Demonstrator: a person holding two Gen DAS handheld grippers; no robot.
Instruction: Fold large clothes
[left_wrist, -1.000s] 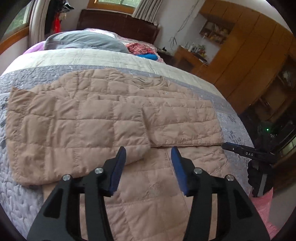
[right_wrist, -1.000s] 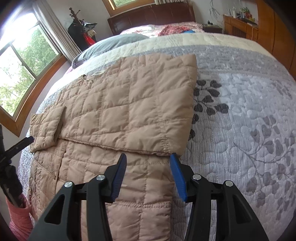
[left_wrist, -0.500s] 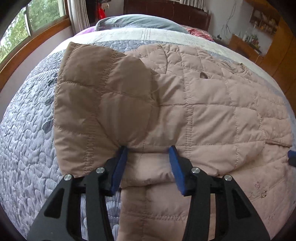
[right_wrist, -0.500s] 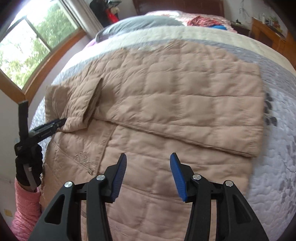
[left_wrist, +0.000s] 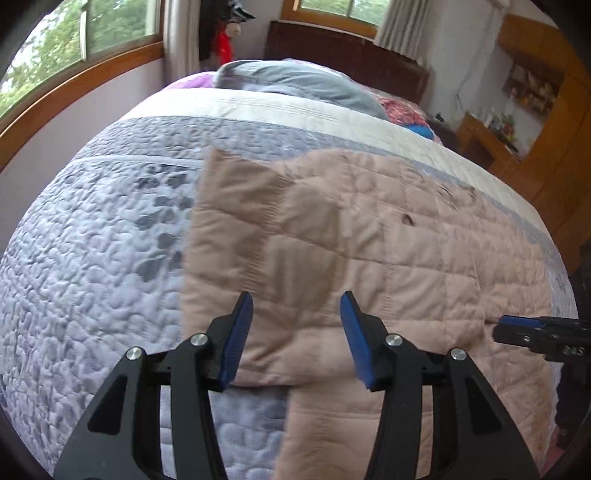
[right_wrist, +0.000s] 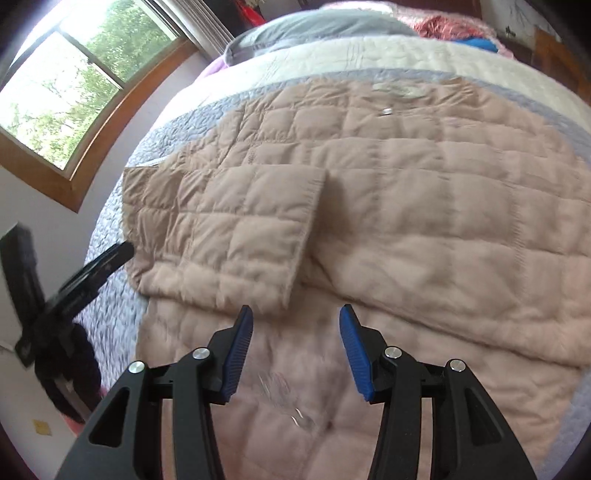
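Quilted beige jacket (right_wrist: 406, 192) lies flat on the grey quilted bed (left_wrist: 92, 266), its long axis running from 6 o'clock up to its collar at 12 o'clock in the right wrist view, with one sleeve (right_wrist: 236, 236) folded across the body from 9 o'clock. Left gripper (left_wrist: 295, 332) hovers over the folded sleeve, jaws opening, nothing between them. Right gripper (right_wrist: 295, 347) hangs above the lower body, jaws apart and empty.

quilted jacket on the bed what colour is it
Light tan-pink, stitched in a grid of squares. The quilted jacket shows best in the right wrist view.
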